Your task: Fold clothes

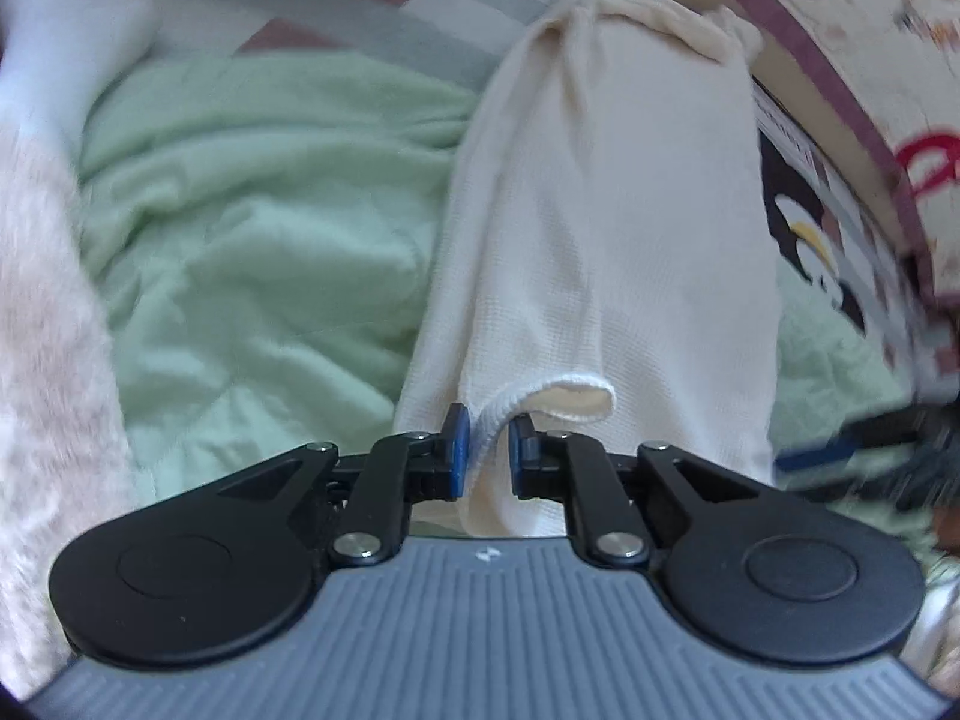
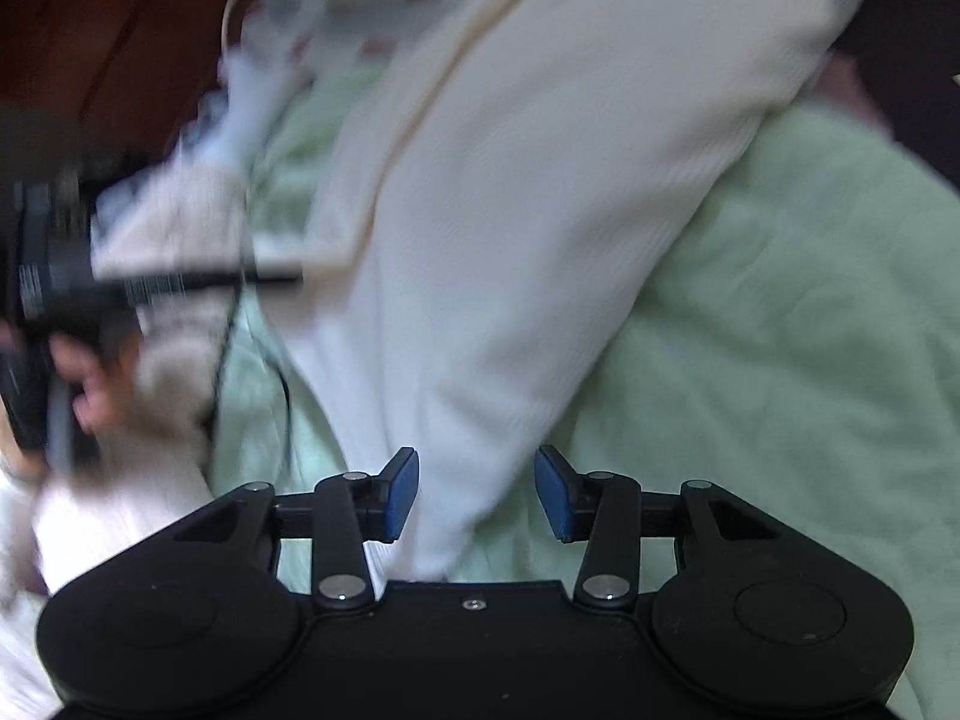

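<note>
Left wrist view: left gripper (image 1: 487, 444) sits at the near hem of a cream knit garment (image 1: 606, 228). Blue pads (image 1: 457, 450) stand close together with a fold of the hem between them; the left pad touches the cloth, a small gap shows at the right pad, so the hold is narrow and I cannot tell if it is a firm pinch. Garment runs long and narrow away from the gripper, bunched into a gather at its far end. It lies on a pale green blanket (image 1: 252, 228), which spreads left of the garment. Left of the blanket, a fluffy pinkish fabric (image 1: 48, 324). Beyond the blanket's far edge, a striped grey-and-pink sheet (image 1: 456, 6). Right of the garment, a printed panel with a penguin figure (image 1: 810, 240) and a curved patterned edge with red marks above it. Dark blurred object just right of the garment's near end, identity unclear.

Right wrist view: heavy motion blur. Right gripper (image 2: 477, 492) is released, blue pads wide apart. Garment (image 2: 540, 192) hangs as a broad band from upper right, its lower tip coming down between the pads, nearer the left one, not pinched. Green blanket (image 2: 750, 360) lies right of and under the garment. Left of the garment, a hand (image 2: 96, 384) holding a blurred black device. Dark reddish surface at upper left, past the garment.
</note>
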Demonstrator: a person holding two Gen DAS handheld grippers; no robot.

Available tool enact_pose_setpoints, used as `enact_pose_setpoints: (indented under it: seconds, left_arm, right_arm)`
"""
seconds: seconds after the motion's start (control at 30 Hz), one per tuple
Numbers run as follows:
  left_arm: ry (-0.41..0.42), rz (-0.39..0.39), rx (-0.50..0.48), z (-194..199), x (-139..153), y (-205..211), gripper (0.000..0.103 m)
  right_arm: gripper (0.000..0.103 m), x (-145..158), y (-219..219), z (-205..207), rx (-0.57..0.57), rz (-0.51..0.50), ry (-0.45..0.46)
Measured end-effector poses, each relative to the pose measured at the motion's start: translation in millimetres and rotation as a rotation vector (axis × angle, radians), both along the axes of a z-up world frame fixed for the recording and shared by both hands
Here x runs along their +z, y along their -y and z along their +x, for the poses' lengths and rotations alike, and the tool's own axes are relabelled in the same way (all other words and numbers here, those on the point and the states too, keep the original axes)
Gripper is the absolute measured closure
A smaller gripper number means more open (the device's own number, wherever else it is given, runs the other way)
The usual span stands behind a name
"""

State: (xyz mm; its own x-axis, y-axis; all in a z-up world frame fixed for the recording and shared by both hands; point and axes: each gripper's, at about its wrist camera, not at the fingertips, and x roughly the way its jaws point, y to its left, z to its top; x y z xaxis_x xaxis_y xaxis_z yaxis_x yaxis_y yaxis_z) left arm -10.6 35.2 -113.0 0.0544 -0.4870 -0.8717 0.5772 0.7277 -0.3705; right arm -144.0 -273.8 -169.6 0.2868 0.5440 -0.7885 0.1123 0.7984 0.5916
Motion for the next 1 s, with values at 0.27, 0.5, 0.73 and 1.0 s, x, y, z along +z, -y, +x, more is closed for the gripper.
enact_pose_setpoints:
  seconds: [0.27,0.5,0.73,1.0]
  left_arm:
    - [0.092,0.036,-0.072,-11.3,6.0,11.2,0.092]
    - [0.179,0.065,-0.154,-20.5,4.3,28.4,0.100]
    - [-0.051,-0.372,0.133,-10.5,39.7,-25.3,0.100]
    - [-0.157,-0.105,0.374,-25.0,-19.0,-43.1,0.100]
  right_arm:
    - [0.052,-10.2,26.3,22.8,-0.242,0.033,0.021]
    - [0.095,-13.1,17.2,20.4,-0.163,-0.053,0.110]
    - [0.098,14.2,41.2,-16.1,-0.208,-0.091,0.143]
    - [0.100,-9.8,35.0,-9.0,-0.214,-0.177,0.063]
